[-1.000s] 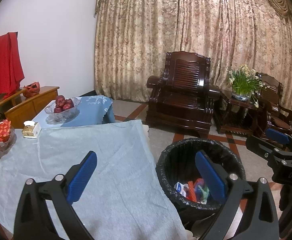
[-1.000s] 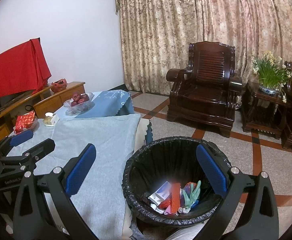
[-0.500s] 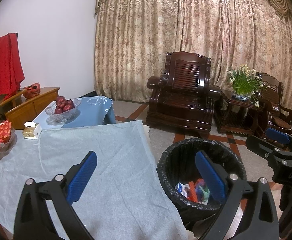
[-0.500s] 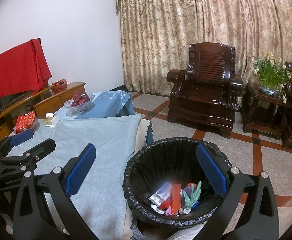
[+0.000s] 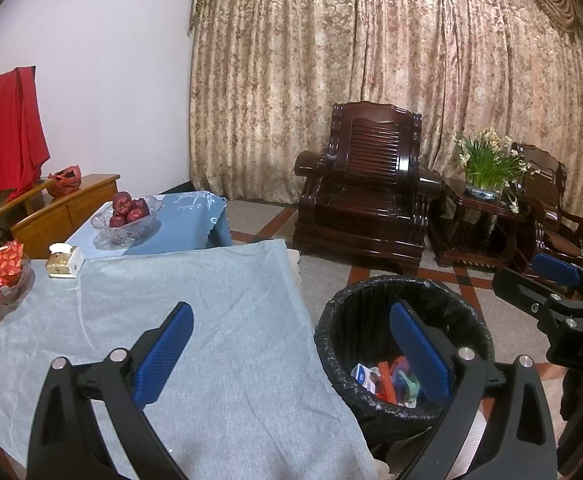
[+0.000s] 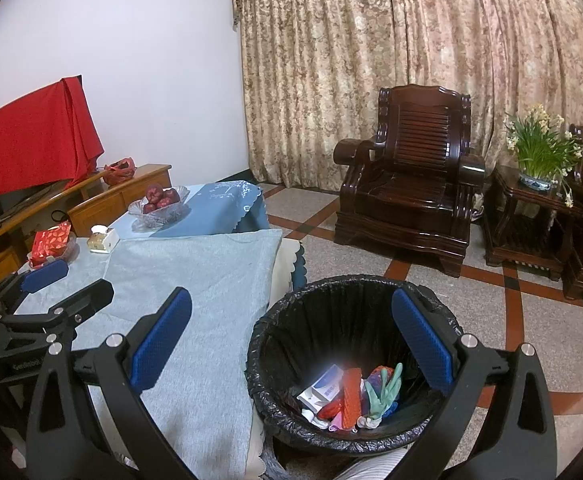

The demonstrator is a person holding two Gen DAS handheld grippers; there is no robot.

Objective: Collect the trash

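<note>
A black-lined trash bin [image 5: 331, 320] [image 6: 275, 320] stands on the floor beside the table's right edge. Trash lies in its bottom: a white and blue box [image 6: 323, 390], an orange wrapper [image 6: 349, 398] and a green glove [image 6: 385, 386]; the heap also shows in the left wrist view [image 5: 387, 378]. My left gripper [image 5: 291, 354] is open and empty, over the table edge and the bin. My right gripper [image 6: 291, 348] is open and empty above the bin. Each gripper shows in the other's view, the right one [image 5: 555, 280] and the left one [image 6: 47, 284].
The table wears a grey cloth [image 5: 211, 320] and a blue cloth [image 5: 187, 224]. On it stand a glass bowl of apples [image 5: 127, 216], a small white box [image 5: 65, 262] and a red packet in a dish [image 5: 1, 276]. A dark wooden armchair [image 5: 371, 188] and a potted plant [image 5: 487, 168] stand behind.
Both grippers stay open and empty. The views have drifted very slightly; nothing else has moved.
</note>
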